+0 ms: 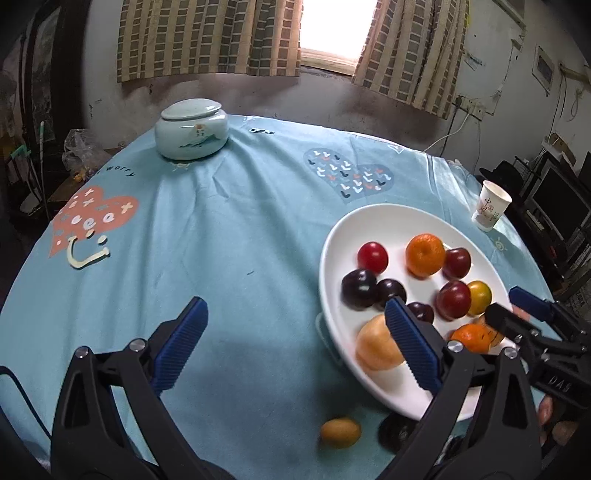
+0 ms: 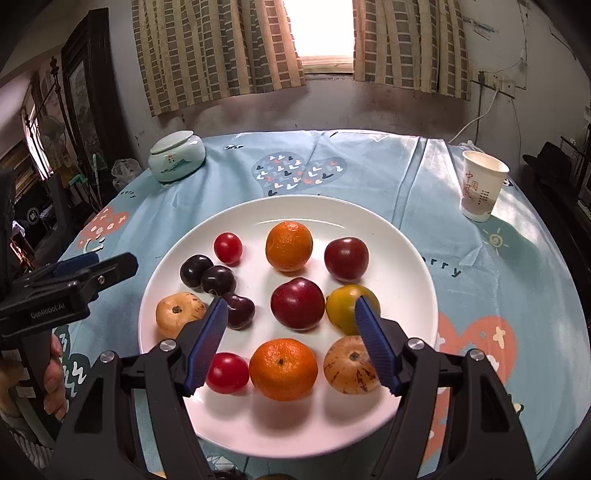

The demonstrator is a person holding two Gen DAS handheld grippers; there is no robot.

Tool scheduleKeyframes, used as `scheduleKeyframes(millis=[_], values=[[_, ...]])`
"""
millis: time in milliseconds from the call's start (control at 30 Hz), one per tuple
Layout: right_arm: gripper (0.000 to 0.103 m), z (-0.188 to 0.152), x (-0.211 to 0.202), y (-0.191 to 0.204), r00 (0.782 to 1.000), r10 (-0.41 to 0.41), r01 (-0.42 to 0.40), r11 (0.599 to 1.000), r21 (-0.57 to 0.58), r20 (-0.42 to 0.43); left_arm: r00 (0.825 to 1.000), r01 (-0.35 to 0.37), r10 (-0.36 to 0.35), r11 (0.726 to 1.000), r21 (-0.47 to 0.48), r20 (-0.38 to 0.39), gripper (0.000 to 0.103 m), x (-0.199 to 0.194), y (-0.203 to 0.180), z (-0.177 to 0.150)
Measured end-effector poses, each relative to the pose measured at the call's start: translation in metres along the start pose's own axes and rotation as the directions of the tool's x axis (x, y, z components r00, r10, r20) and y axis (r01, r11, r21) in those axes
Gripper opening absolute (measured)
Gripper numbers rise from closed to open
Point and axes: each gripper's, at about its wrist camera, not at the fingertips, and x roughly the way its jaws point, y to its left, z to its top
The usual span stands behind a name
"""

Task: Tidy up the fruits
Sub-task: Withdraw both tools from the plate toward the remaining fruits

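Left gripper (image 1: 295, 343) jaws wide, plate (image 1: 332, 236) w/ fruit

both claws gape empty, angled downward: left claw (image 1: 295, 314) widest, right claw (image 2: 291, 314) partly spread.

Lidded ceramic jar (image 1: 191, 129) far ahead-left of left gripper, on blue printed tablecloth (image 1: 221, 240). Paper cup (image 2: 482, 185) upright, ahead-right of right gripper, well apart from jar. Checked curtains (image 2: 218, 51) flank bright window (image 2: 319, 27) beyond table.
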Motion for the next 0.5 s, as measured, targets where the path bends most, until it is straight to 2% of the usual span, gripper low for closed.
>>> scheduleKeyframes(millis=[300, 500], values=[[0.072, -0.042, -0.044, -0.023, 0.999, 0.017, -0.021, 0.994, 0.110, 0.041, 0.999, -0.025, 0.024, 0.999, 0.043, 0.023, 0.099, -0.027, 0.005, -0.030], [0.072, -0.066, -0.074, -0.034, 0.996, 0.017, -0.031, 0.986, 0.166, 0.082, 0.999, -0.035, 0.036, 0.993, 0.112, -0.006, 0.099, -0.039, 0.004, -0.071]])
